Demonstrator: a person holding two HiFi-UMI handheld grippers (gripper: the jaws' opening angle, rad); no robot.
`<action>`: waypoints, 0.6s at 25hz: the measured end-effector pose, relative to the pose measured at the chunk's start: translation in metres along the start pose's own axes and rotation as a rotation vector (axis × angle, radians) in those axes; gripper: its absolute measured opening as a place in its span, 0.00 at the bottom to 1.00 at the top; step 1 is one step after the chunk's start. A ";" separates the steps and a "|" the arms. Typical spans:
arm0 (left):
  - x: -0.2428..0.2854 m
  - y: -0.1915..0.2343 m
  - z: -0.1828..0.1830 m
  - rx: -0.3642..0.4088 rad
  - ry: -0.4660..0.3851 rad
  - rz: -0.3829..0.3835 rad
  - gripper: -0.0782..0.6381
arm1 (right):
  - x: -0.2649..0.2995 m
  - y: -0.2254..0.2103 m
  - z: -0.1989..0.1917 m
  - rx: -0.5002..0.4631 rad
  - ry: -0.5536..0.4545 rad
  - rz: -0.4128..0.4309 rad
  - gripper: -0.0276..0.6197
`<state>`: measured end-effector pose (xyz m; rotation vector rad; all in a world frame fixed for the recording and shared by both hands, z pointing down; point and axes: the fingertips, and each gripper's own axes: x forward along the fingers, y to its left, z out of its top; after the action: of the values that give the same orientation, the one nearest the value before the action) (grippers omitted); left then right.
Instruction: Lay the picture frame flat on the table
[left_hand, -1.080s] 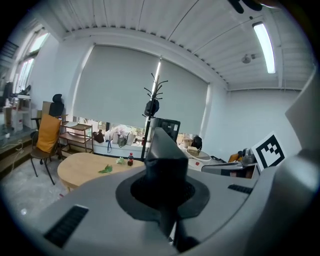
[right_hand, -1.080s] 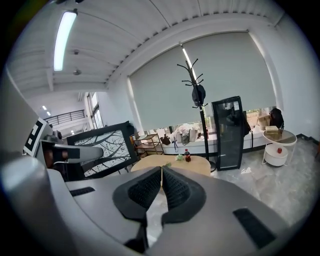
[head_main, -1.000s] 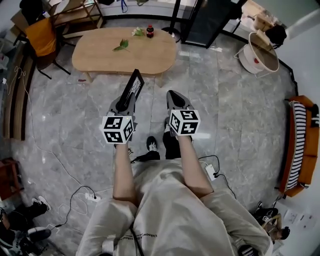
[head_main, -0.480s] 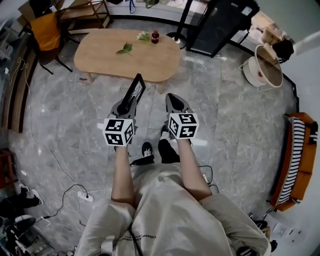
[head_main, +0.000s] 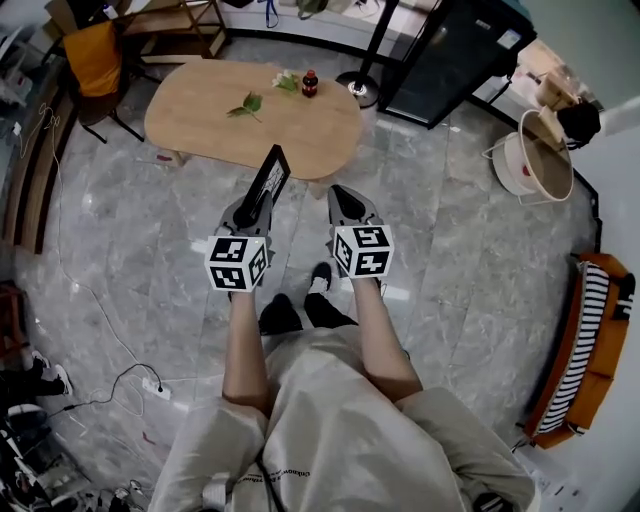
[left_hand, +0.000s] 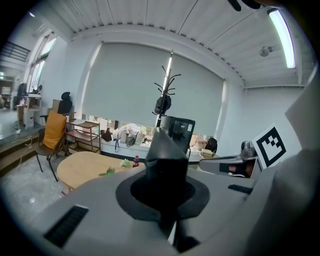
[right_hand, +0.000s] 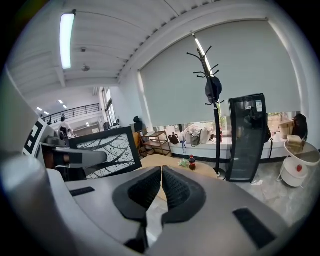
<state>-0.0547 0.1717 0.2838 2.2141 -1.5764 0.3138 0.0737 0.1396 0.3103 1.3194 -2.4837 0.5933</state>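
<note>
A black picture frame (head_main: 268, 178) with a branch print stands upright in my left gripper (head_main: 250, 208), which is shut on its lower edge. In the left gripper view the frame (left_hand: 165, 165) shows edge-on between the jaws. The right gripper view shows its printed face (right_hand: 107, 150) at the left. My right gripper (head_main: 343, 198) hangs beside it, shut with nothing between its jaws (right_hand: 161, 187). The oval wooden table (head_main: 200, 120) lies ahead on the far side of the grippers, and the frame's top reaches its near edge in the head view.
On the table lie a green leaf sprig (head_main: 245, 104), a small flower (head_main: 283, 80) and a dark bottle with a red cap (head_main: 310, 83). An orange chair (head_main: 92, 60) stands at the table's left, a coat stand base (head_main: 356, 88) and black cabinet (head_main: 450, 60) at its right.
The person has walked forward, so the table is nearer in the head view. Both grippers keep their hold and spacing.
</note>
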 end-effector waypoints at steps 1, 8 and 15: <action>0.006 -0.001 0.004 0.004 0.002 0.011 0.15 | 0.004 -0.010 0.006 0.010 -0.004 0.001 0.10; 0.025 0.023 0.018 0.020 0.018 0.075 0.15 | 0.040 -0.047 0.020 0.081 -0.004 -0.009 0.10; 0.061 0.060 0.042 0.016 -0.005 0.098 0.15 | 0.081 -0.062 0.035 0.096 0.004 -0.029 0.10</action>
<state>-0.0922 0.0842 0.2829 2.1548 -1.6937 0.3505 0.0797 0.0332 0.3270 1.3843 -2.4562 0.7165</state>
